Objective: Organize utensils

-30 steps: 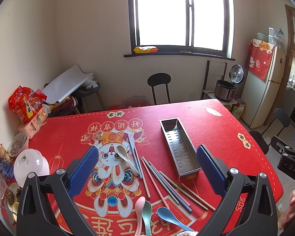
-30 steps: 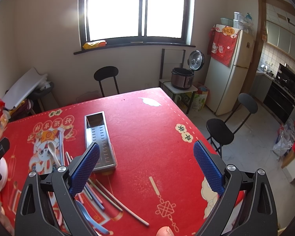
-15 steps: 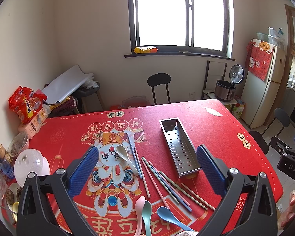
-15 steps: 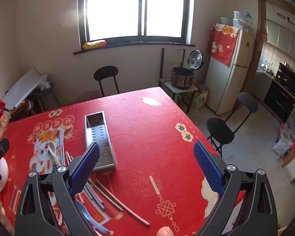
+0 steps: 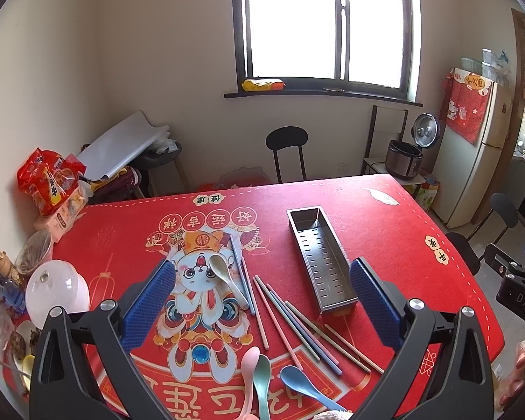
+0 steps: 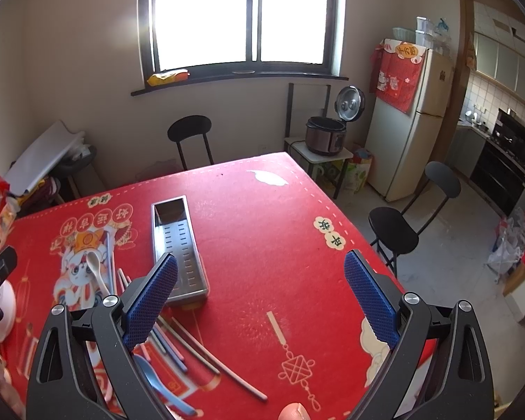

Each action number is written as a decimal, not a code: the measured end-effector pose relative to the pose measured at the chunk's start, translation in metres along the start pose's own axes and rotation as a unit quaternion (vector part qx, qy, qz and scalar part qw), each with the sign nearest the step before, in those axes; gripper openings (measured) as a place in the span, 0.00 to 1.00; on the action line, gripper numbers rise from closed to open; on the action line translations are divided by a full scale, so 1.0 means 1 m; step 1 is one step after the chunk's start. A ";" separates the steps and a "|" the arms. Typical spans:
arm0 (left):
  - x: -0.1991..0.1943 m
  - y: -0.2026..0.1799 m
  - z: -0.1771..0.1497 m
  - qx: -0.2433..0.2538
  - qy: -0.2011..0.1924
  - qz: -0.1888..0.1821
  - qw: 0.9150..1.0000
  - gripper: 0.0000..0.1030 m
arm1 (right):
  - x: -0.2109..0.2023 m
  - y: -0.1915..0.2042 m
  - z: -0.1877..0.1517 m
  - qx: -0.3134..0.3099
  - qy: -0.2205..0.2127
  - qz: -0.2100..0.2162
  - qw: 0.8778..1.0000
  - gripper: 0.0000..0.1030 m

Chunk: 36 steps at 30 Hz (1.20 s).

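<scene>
Both tongs, left [image 5: 262, 294] and right [image 6: 260, 290], spread empty; "DAS" lettering [image 5: 523, 306] on right tongs' body.

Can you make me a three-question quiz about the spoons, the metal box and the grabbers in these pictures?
1. Where is the metal tray?
A. right of the chopsticks
B. on the windowsill
C. under the white lid

2. How many spoons lie on the tablecloth?
A. one
B. four
C. seven

3. What is in the tray?
A. spoons
B. chopsticks
C. nothing

Answers:
1 A, it sits on the red cloth to their right.
2 B: beige spoon, pink spoon, green spoon, blue spoon.
3 C, its slotted bottom shows bare; the left gripper and right gripper are open and empty.
</scene>
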State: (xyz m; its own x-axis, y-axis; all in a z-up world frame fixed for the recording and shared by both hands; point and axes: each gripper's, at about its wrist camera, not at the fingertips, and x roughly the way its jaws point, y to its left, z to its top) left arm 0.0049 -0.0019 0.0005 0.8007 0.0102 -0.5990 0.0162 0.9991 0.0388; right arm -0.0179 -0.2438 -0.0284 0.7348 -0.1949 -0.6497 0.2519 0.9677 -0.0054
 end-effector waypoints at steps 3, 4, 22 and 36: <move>0.003 0.005 -0.003 0.001 0.003 -0.011 1.000 0.95 | 0.004 -0.001 0.000 0.004 0.006 0.007 1.000 0.90; 0.004 0.007 -0.002 0.001 0.004 -0.020 1.000 0.95 | 0.007 -0.001 0.001 0.006 0.009 0.013 1.000 0.90; 0.083 0.114 -0.081 -0.083 0.089 -0.016 0.992 0.95 | 0.121 0.060 -0.046 -0.126 0.087 0.174 0.973 0.90; 0.138 0.110 -0.180 -0.051 0.208 -0.036 0.976 0.95 | 0.171 0.094 -0.119 -0.189 0.215 0.172 0.942 0.90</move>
State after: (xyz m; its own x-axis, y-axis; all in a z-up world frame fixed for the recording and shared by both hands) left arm 0.0095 0.1163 -0.2213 0.4865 -0.0649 -0.8713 -0.0136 0.9966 -0.0818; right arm 0.0563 -0.1670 -0.2307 0.3878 0.1452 -0.9102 -0.2573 0.9653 0.0443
